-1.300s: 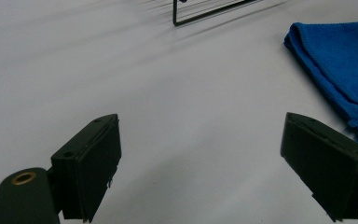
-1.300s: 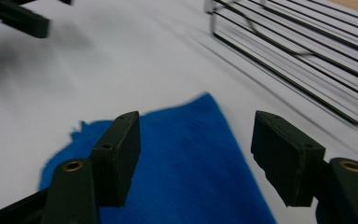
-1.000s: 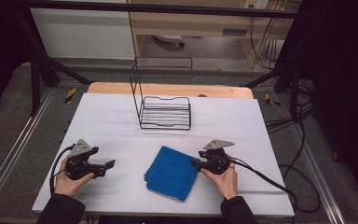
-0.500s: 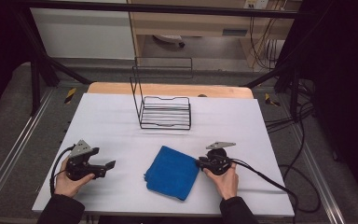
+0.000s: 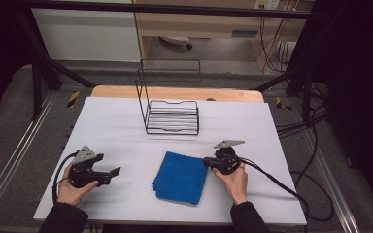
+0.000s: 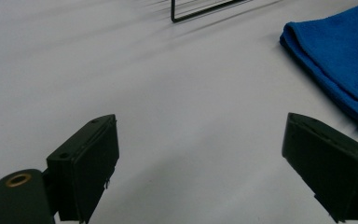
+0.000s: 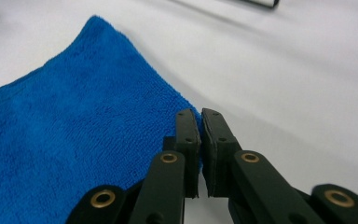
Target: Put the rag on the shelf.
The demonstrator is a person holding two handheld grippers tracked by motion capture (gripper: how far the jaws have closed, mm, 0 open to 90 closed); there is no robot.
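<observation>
A folded blue towel [image 5: 182, 177] lies flat on the white table [image 5: 126, 126], near the front middle. My right gripper [image 5: 208, 162] sits low at the towel's right edge. In the right gripper view its jaws [image 7: 200, 116] have just been closing and now stand together, pinching the rim of the towel [image 7: 74, 140]. My left gripper [image 5: 116, 171] rests on the table to the left of the towel, a hand's width from it. Its jaws [image 6: 203, 123] stand wide open with bare table between them, and the towel [image 6: 340, 60] lies ahead to the right.
A black wire rack [image 5: 172, 116] stands upright behind the towel at the table's middle, and its base shows in the left gripper view [image 6: 200, 11]. Cables trail from both grippers off the right and left front edges. Dark frame bars border the table.
The right gripper has tipped slightly down onto the towel's right edge. The left hand and the towel have stayed where they were.
</observation>
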